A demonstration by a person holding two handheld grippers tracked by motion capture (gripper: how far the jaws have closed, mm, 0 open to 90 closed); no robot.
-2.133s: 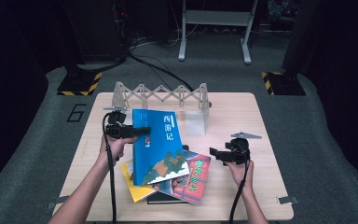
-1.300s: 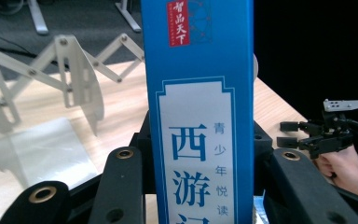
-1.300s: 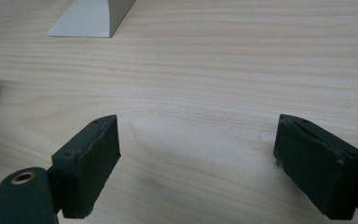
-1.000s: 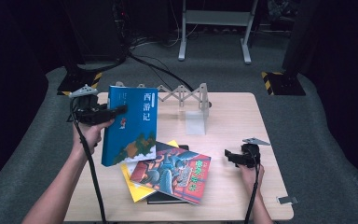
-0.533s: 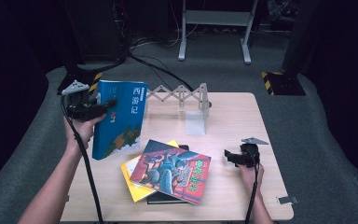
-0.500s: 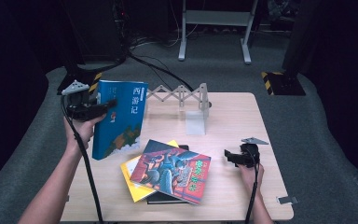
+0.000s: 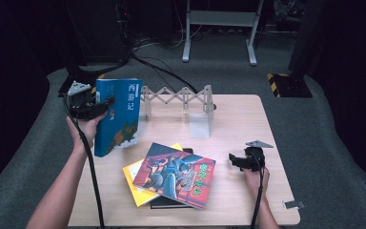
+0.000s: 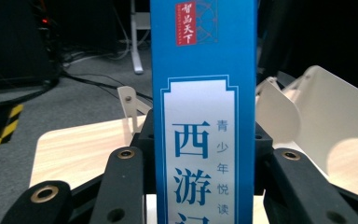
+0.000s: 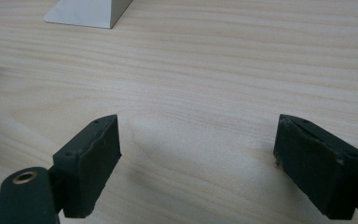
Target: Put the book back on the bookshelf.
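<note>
So the left gripper (image 7: 106,104) was clamped on the spine of a tall blue hardcover book (image 7: 118,116), holding it upright over the left edge of the pale wooden table (image 7: 238,114), right beside the white accordion-style rack (image 7: 178,98). Meanwhile the right gripper (image 7: 232,160) sat on the tabletop, jaws spread wide, gripping nothing, near the messy pile of colourful books (image 7: 174,175).

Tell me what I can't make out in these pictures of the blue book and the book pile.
- Blue book, left gripper view: spine title cut off by the bottom edge.
- Left gripper, high view: far jaw hidden behind the book.
- Black book, high view: cover hidden under the red comic book and yellow book.
</note>
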